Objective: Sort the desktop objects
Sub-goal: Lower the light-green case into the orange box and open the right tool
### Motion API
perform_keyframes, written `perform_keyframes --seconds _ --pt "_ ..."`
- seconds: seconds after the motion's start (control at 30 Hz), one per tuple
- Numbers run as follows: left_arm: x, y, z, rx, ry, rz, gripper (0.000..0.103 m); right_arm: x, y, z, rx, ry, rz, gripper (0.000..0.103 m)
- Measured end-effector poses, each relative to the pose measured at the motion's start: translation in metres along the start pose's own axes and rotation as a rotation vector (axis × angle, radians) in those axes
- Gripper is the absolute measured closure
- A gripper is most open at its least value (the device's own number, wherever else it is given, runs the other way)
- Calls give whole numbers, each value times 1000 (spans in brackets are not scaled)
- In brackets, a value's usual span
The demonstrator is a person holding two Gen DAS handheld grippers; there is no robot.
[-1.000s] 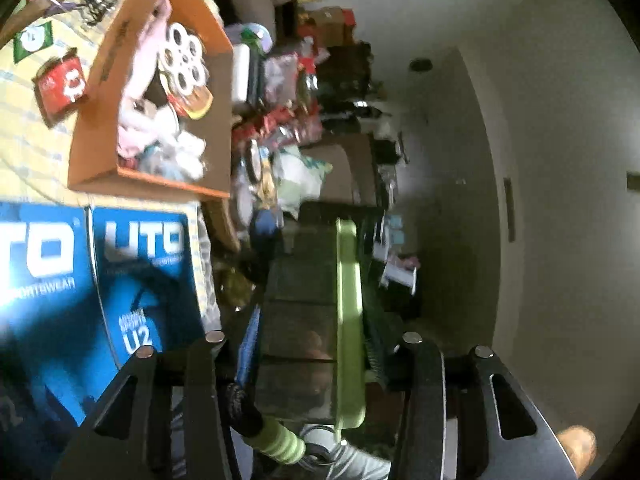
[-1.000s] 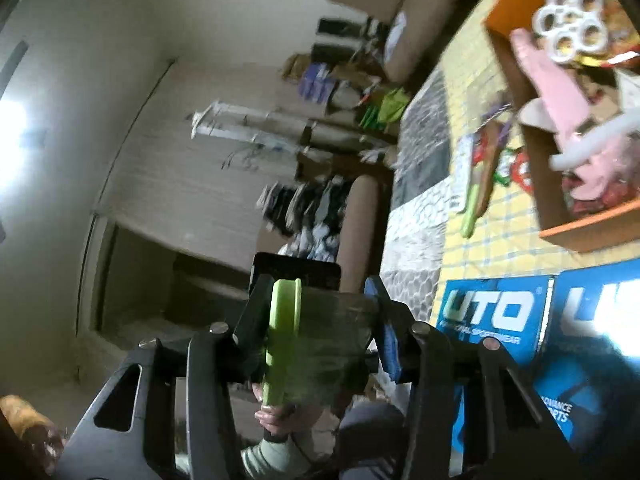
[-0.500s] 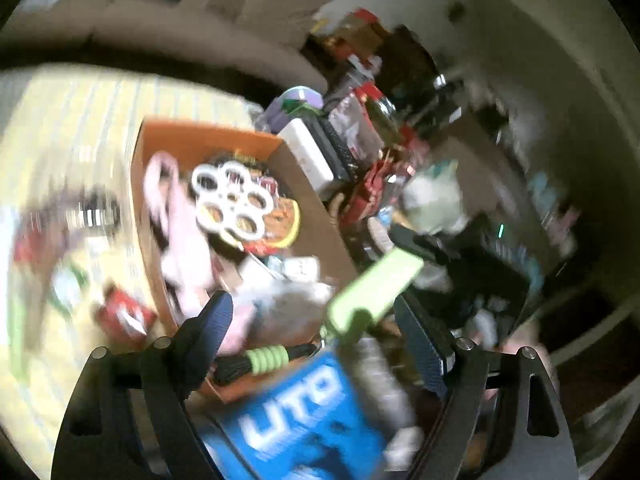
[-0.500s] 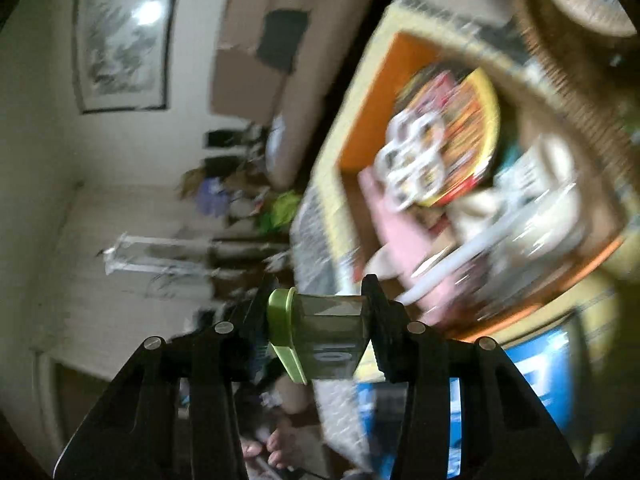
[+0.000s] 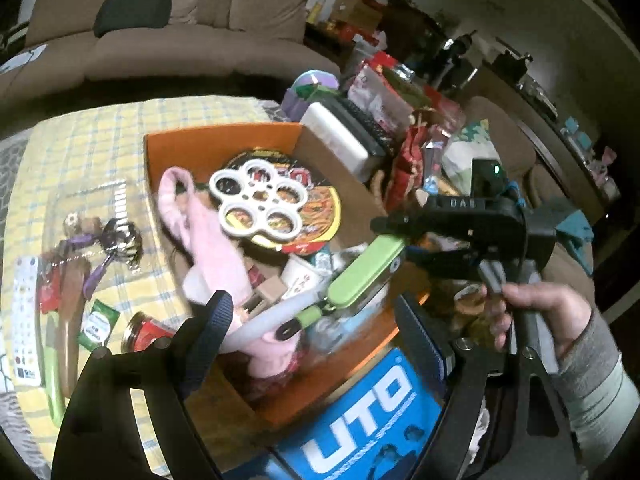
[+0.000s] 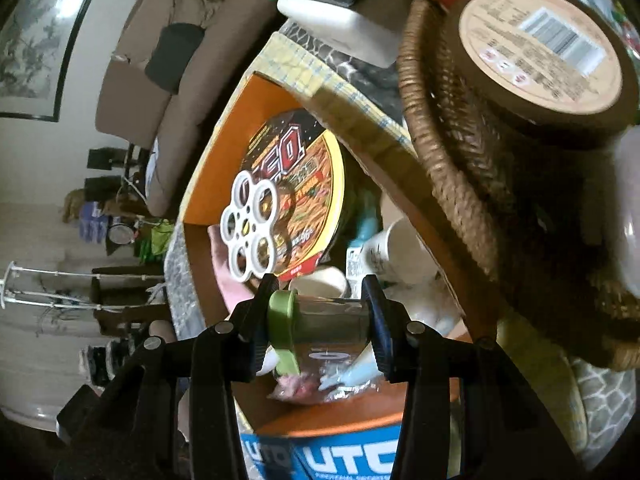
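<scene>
An orange cardboard box [image 5: 224,140] stands on the yellow checked tablecloth, full of items: an instant-noodle bowl [image 5: 316,208], a white ring holder [image 5: 260,200], a pink cloth [image 5: 208,236]. My right gripper [image 6: 320,316] is shut on a clear container with a green lid [image 6: 324,320] and holds it over the box [image 6: 212,152]. In the left wrist view that container [image 5: 364,272] hangs above the box's near corner, held by the right gripper [image 5: 404,244]. My left gripper [image 5: 316,340] is open and empty, low over the box's near side.
Keys [image 5: 116,236], a red-lidded jar [image 5: 144,336], a green sachet [image 5: 96,324] and a green-handled tool [image 5: 54,380] lie on the cloth left of the box. A blue UTO box [image 5: 360,420] sits in front. A wicker basket [image 6: 460,184] holding a round tub [image 6: 540,40] stands right.
Both grippers have swung from facing the room down to the orange box. The right gripper has carried the green-lidded container over the box. The left gripper has let go and opened.
</scene>
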State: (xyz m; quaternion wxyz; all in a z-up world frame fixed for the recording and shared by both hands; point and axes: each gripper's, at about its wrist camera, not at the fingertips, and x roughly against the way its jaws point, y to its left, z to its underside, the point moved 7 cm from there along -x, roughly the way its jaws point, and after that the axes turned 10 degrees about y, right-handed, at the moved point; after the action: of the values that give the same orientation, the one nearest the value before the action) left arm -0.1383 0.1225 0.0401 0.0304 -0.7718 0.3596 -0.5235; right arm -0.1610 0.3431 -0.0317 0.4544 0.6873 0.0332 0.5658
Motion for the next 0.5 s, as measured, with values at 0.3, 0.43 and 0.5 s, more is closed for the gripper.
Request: perform_keyframes --seconds 0.3,0.43,0.5 --pt "-3 10 6 -19 20 -45 19 6 11 -7 99 -26 264 52" --pt "0 9 6 -16 11 -41 19 24 26 -3 249 -59 380 49" --pt "1 10 7 -13 9 -53 19 32 30 1 280 -68 387 48"
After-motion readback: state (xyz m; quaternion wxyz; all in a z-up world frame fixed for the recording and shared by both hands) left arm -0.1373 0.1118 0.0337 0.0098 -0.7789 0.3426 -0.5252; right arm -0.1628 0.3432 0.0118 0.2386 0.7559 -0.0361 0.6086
